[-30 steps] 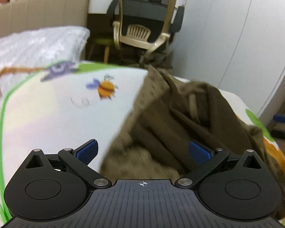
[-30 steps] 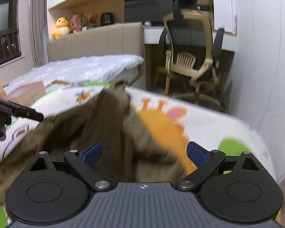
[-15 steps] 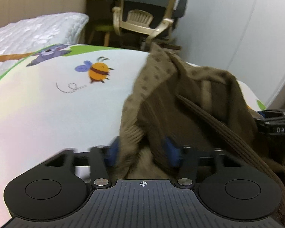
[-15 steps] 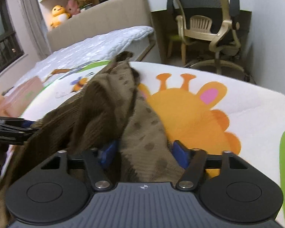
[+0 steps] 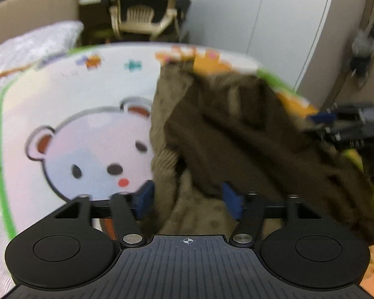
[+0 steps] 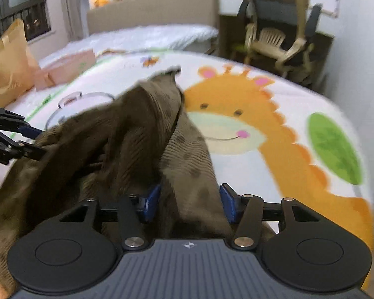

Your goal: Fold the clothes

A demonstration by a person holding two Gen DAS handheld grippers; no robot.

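A brown corduroy garment (image 5: 224, 129) with a dotted lining lies bunched on the cartoon-print bed cover (image 5: 87, 99). My left gripper (image 5: 188, 198) has a thick fold of it between its blue pads; the jaws are opening slightly, with the cloth still pressed on both sides. My right gripper (image 6: 188, 201) holds another fold of the garment (image 6: 137, 124) the same way, its jaws also easing open. Each gripper shows in the other's view: the right gripper (image 5: 319, 124) at the cloth's right edge, the left gripper (image 6: 35, 139) at its left edge. The picture is motion-blurred.
An office chair (image 5: 142, 17) stands beyond the bed's far edge, beside a white wall (image 5: 274, 25). A white quilt (image 5: 32, 42) lies by the headboard. A paper bag (image 6: 7, 62) and a pink box (image 6: 67, 67) sit on the bed's left side.
A second ago both grippers stood open over the garment. Both then closed on folds of it and drew it back across the bed; the bear print now shows in the left view.
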